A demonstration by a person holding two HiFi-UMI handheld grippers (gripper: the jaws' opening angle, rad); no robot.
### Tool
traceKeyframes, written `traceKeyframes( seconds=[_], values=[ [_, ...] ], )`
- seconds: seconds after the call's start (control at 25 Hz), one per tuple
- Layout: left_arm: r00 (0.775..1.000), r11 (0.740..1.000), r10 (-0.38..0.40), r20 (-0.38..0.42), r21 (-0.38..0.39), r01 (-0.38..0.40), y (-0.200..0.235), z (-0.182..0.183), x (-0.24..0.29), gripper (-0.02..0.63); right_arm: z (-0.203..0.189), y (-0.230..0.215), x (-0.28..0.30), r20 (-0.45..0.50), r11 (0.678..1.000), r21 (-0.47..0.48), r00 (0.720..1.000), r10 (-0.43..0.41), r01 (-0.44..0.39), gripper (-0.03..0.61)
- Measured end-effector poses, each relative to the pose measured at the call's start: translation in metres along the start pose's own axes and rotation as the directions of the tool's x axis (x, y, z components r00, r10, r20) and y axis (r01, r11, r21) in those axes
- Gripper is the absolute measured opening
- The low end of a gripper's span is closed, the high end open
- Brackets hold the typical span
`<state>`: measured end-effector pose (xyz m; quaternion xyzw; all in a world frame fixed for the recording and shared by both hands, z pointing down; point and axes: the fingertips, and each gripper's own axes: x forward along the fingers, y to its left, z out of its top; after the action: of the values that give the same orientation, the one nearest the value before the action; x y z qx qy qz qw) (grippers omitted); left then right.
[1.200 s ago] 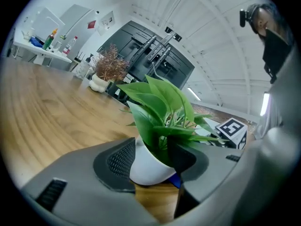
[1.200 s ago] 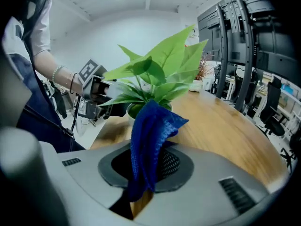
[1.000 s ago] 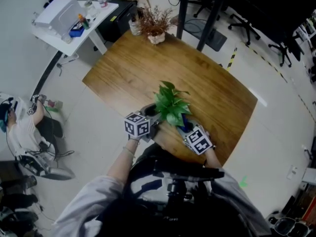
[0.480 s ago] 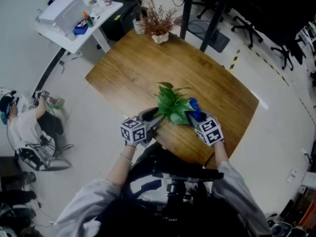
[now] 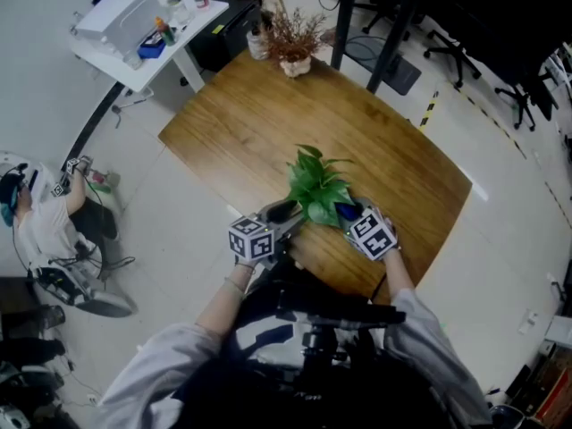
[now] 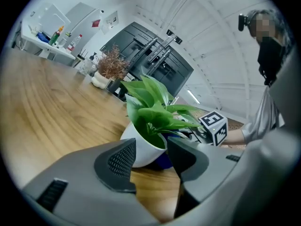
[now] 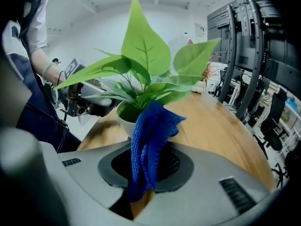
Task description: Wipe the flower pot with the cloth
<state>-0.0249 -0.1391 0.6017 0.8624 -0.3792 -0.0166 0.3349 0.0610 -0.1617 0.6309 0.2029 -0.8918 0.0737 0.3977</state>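
A white flower pot (image 6: 141,147) with a green leafy plant (image 5: 317,189) stands near the front edge of the wooden table (image 5: 268,123). My left gripper (image 6: 150,157) is open, and the pot stands just ahead of its tips, on its left side in the head view. My right gripper (image 7: 146,166) is shut on a blue cloth (image 7: 150,135), which hangs against the pot (image 7: 123,119) on its right side. In the head view the cloth (image 5: 347,211) shows under the leaves, between the left gripper (image 5: 284,214) and the right gripper (image 5: 350,216).
A dried plant in a small white pot (image 5: 293,45) stands at the table's far edge. A white side table (image 5: 143,38) with a box and bottles stands at the far left. A person (image 5: 40,231) sits on the floor at left. Black posts and office chairs stand beyond the table.
My right gripper has carried the cloth from the pot's near side round to its right side. The left gripper has stayed by the pot's left side.
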Motion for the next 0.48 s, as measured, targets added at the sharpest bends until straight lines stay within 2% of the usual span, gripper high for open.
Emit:
traceKeyframes(
  seconds=[0.48],
  values=[
    [0.999, 0.999, 0.03, 0.026, -0.013, -0.03, 0.02, 0.015, 0.003, 0.209, -0.02, 0.069, 0.004, -0.063, 0.998, -0.023, 0.997, 0.054, -0.055, 0.083]
  ],
)
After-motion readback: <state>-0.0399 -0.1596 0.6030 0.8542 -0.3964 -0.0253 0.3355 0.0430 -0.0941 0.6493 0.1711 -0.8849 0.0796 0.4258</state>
